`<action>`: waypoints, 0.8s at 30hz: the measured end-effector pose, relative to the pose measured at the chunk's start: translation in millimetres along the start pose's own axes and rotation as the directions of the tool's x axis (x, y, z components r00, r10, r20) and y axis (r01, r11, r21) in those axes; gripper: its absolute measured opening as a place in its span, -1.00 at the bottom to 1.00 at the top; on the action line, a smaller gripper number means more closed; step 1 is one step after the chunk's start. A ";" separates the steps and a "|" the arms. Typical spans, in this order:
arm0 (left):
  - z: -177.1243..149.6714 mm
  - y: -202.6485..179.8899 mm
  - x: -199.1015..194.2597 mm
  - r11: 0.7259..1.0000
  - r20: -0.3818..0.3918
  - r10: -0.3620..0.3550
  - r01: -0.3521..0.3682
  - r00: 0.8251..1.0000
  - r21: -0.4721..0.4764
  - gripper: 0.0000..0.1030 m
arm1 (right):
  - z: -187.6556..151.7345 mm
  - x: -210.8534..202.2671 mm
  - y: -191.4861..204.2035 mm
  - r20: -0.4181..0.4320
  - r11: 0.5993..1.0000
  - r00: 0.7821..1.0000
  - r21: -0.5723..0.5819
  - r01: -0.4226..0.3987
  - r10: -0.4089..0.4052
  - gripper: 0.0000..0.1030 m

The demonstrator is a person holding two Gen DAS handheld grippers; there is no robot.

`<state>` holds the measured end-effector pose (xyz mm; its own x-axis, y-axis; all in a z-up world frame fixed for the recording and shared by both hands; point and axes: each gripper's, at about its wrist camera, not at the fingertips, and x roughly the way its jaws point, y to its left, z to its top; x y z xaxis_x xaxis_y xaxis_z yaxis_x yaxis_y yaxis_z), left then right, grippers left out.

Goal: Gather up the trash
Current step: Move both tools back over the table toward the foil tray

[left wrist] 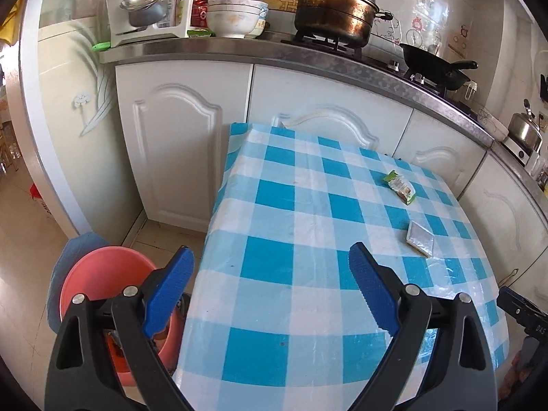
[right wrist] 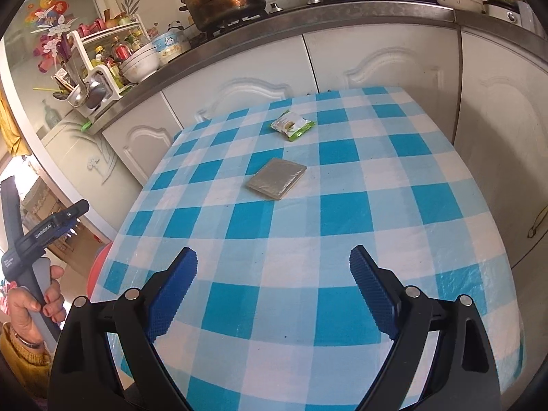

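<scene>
Two pieces of trash lie on the checked table (left wrist: 291,239) in the left wrist view: a green wrapper (left wrist: 400,186) toward the far right side and a silver packet (left wrist: 420,238) nearer, well apart from each other. The left gripper (left wrist: 270,291) hangs over the table's near left edge with its jaws wide and nothing between them. Its left finger (left wrist: 167,294) shows over a pink bin (left wrist: 99,274) that stands on the floor just beside the table. Behind the table run white cabinets (left wrist: 181,144) under a counter with a pot (left wrist: 334,8) and a wok (left wrist: 435,65).

From the right wrist view, the right gripper (right wrist: 274,291) hangs over the table's (right wrist: 342,212) near end, jaws wide and empty. The silver packet (right wrist: 276,182) lies flat ahead near the table's middle, and the green wrapper (right wrist: 291,125) lies beyond it toward the cabinets. At the left edge, a hand (right wrist: 32,303) holds the left gripper's handle, off the table's side.
</scene>
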<state>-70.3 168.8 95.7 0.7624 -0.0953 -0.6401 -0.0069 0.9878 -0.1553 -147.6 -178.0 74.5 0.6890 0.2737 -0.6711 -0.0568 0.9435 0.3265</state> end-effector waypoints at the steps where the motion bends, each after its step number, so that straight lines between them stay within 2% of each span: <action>1: 1.1 -3.7 2.4 1.000 -0.006 -0.004 0.004 1.000 0.000 0.79 | 2.7 3.1 -1.5 -0.004 1.000 1.000 -0.009 0.001 -0.001 0.75; 3: 3.0 -10.7 7.0 1.000 -0.018 -0.007 0.008 1.000 0.008 0.79 | 8.1 11.0 -3.6 -0.021 0.999 1.000 -0.032 -0.021 0.020 0.75; 6: 4.3 -18.0 10.2 1.000 -0.013 -0.014 0.014 1.000 0.018 0.79 | 16.0 28.0 2.4 -0.059 0.990 0.998 -0.133 -0.040 0.033 0.75; 10: 3.8 -25.7 21.9 0.999 -0.049 -0.032 0.033 0.998 0.021 0.79 | 23.2 55.2 11.5 -0.110 0.966 0.993 -0.247 -0.071 0.045 0.75; 13: 2.1 -30.9 28.3 0.998 -0.067 -0.043 0.045 0.997 0.032 0.79 | 29.8 76.8 17.4 -0.128 0.944 0.992 -0.324 -0.059 0.018 0.75; 22: 4.2 -50.1 49.2 0.994 -0.113 -0.076 0.084 0.991 0.066 0.79 | 62.8 131.3 22.1 -0.162 0.887 0.987 -0.454 -0.080 0.006 0.75; 24: 5.0 -52.0 54.8 0.994 -0.123 -0.079 0.087 0.989 0.065 0.79 | 67.6 143.2 22.5 -0.190 0.875 0.982 -0.471 -0.111 0.023 0.75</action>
<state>-24.9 112.8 72.4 0.6753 -0.1874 -0.7133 0.1017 0.9816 -0.1617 -1.4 -130.2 30.7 0.5381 0.3256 -0.7775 -0.4662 0.8834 0.0473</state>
